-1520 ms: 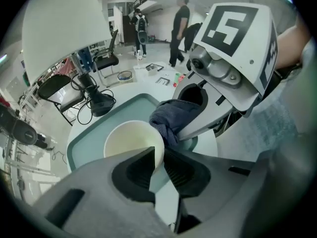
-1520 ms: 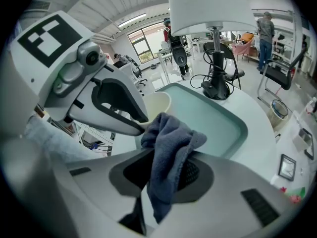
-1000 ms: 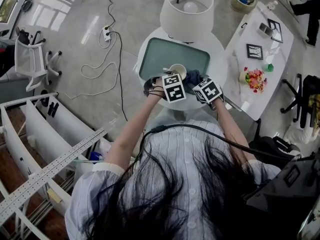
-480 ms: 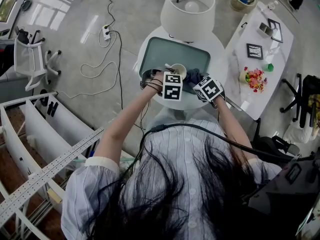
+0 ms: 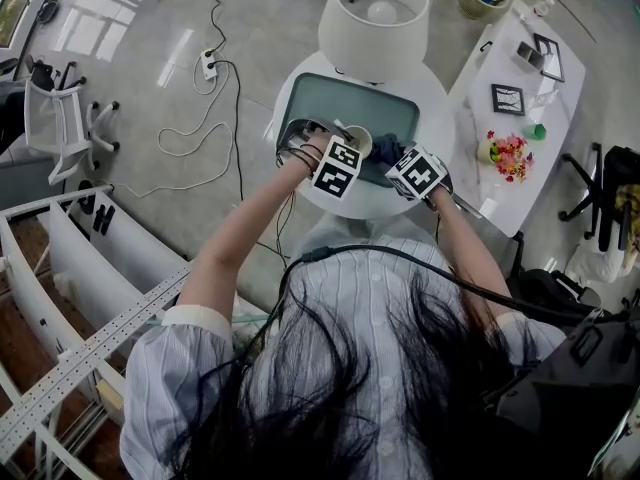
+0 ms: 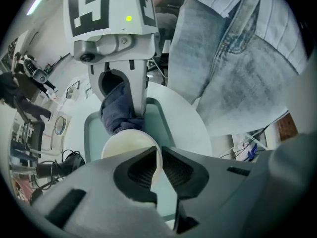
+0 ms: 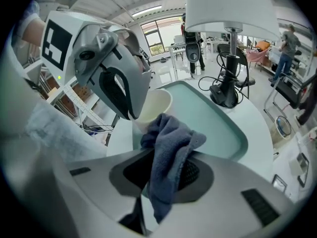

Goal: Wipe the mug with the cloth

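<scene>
lamp (image 5: 372, 18) crowds the tray's (image 5: 370, 108) far edge; near side seems open.

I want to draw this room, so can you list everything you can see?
lamp: one, white shade, on the round table beyond the tray
round table: one, white, before the person
tray: one, pale green, on the round table
mug: one, cream, over the tray
cloth: one, dark blue, at the mug's rim
side table: one, white, on the right
picture frames: two, black, on the side table
flowers: one bunch, colourful, on the side table
power strip: one, white, on the floor
chair: one, white, far left
left hand-held gripper: one, grey, shut on the mug's rim
right hand-held gripper: one, grey, shut on the cloth
</scene>
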`<act>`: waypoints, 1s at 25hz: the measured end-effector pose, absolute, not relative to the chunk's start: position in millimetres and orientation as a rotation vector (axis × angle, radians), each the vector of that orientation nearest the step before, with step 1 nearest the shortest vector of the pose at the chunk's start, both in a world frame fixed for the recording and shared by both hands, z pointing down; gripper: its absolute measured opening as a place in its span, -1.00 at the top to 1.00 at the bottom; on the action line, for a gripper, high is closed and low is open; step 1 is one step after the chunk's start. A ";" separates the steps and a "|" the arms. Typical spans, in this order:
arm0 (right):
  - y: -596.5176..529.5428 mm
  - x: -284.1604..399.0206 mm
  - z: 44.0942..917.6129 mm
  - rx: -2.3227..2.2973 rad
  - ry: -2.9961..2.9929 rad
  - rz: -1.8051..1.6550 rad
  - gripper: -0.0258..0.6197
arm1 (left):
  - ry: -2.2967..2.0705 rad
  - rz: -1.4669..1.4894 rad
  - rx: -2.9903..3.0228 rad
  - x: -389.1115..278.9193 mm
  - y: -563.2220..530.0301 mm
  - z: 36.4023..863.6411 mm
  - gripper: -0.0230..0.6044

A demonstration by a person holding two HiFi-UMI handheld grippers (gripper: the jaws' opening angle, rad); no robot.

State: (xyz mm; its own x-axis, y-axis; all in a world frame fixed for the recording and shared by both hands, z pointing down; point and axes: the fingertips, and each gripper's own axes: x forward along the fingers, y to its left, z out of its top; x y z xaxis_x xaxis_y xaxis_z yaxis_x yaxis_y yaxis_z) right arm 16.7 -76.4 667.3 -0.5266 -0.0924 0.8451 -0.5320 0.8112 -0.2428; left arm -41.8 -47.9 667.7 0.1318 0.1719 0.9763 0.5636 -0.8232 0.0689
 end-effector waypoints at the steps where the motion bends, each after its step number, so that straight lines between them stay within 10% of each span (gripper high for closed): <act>1: -77.2 16.8 667.4 0.449 -2.073 0.589 0.63 | -0.736 -1.732 -2.075 -42.9 -47.9 668.1 0.80; 25: -85.9 17.8 664.2 0.410 -2.083 0.535 0.63 | 0.058 -1.822 -2.870 -5.9 -57.5 644.6 0.78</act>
